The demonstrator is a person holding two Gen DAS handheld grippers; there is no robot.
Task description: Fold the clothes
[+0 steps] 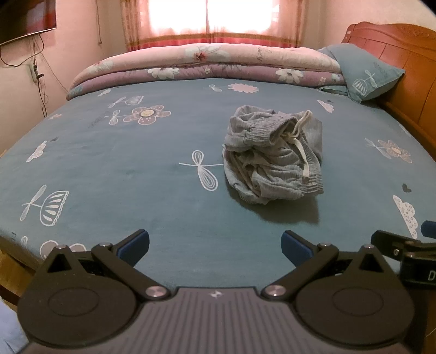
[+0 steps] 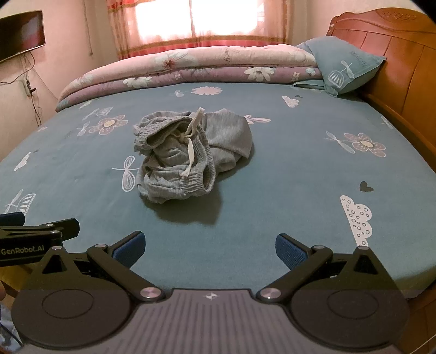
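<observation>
A crumpled pair of grey shorts [image 1: 272, 155] [image 2: 188, 155] with a white drawstring [image 1: 301, 141] lies in a heap on the teal bedsheet [image 1: 136, 168] [image 2: 286, 177]. My left gripper [image 1: 215, 245] hovers over the bed's near edge, short of the heap, open wide with nothing between its blue pads. My right gripper [image 2: 209, 247] is beside it, also open and empty, with the shorts ahead and slightly left. Each view catches the other gripper at its edge: the right gripper [image 1: 403, 245] in the left wrist view, the left gripper [image 2: 35, 234] in the right wrist view.
A folded floral quilt [image 1: 207, 68] lies along the far side of the bed. A teal pillow [image 1: 362, 73] leans on the wooden headboard [image 1: 408, 68] at the right. A wall screen [image 1: 24, 19] with cables hangs at the left, and a curtained window [image 1: 215, 21] is behind.
</observation>
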